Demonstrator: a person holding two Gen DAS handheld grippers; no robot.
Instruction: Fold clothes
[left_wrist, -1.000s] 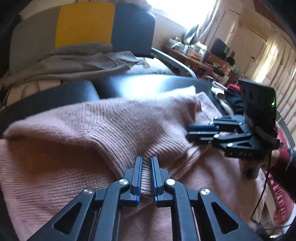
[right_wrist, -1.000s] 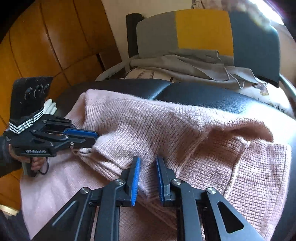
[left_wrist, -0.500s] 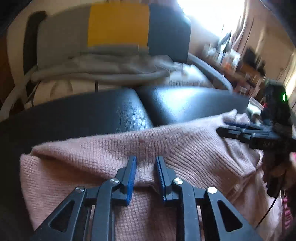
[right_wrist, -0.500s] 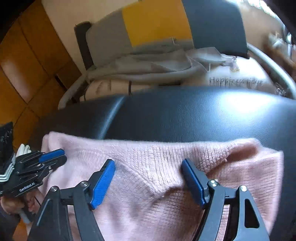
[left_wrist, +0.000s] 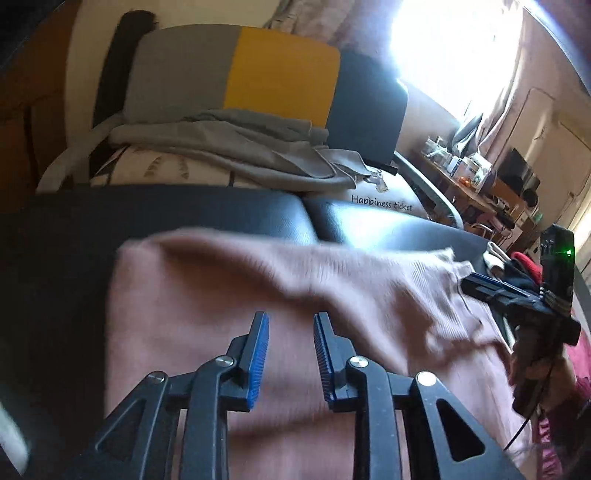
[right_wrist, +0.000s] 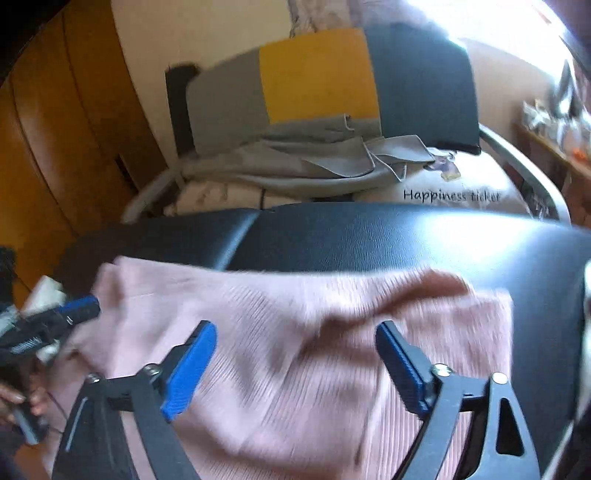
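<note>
Both tools released, ribbed pink knit sweater, glossy black cushion

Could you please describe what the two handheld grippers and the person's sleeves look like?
Both the left gripper and the right gripper have black angular linkage arms with silver rivets and ribbed blue pads. The right unit carries a black box with a green light and a thin black cable; a dark red sleeve shows.

Black cushion; printed pillow; cluttered desk.
</note>
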